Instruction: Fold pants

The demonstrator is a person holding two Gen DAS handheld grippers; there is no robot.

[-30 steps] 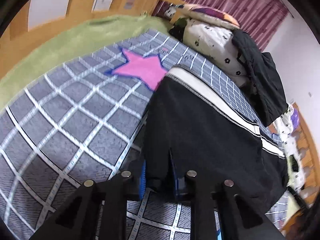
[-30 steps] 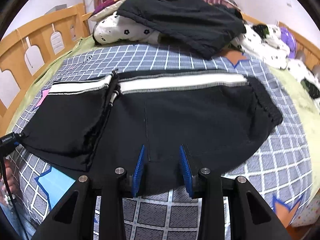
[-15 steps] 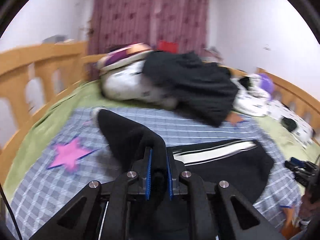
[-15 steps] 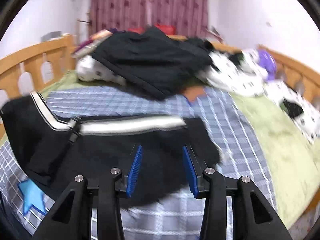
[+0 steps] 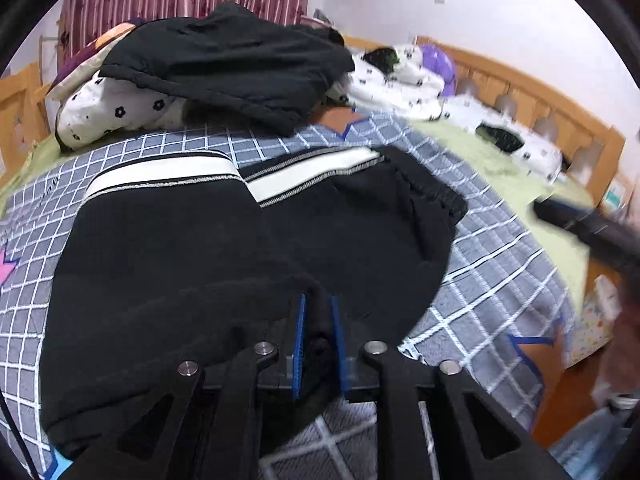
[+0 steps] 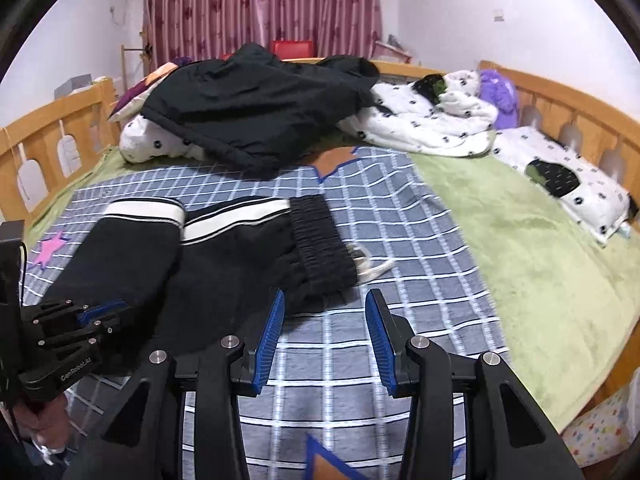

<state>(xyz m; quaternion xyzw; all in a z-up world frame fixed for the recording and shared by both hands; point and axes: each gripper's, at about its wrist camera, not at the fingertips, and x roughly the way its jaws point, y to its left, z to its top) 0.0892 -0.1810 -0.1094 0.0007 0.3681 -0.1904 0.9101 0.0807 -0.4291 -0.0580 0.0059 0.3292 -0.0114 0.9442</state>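
Pants [image 5: 168,248] lie folded ahead, fabric between left gripper's [image 5: 318,336] opening jaws.

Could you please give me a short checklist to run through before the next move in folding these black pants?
1. Left gripper has pants cloth between its pads, jaws opening: ok.
2. Right gripper clear of cloth, nothing between its fingers: ok.
3. Folded leg lies over the pants, white stripes side by side: ok.
4. Waistband flat: not ok, bunched.
5. Drawstring tucked in: not ok, trailing on the blanket.
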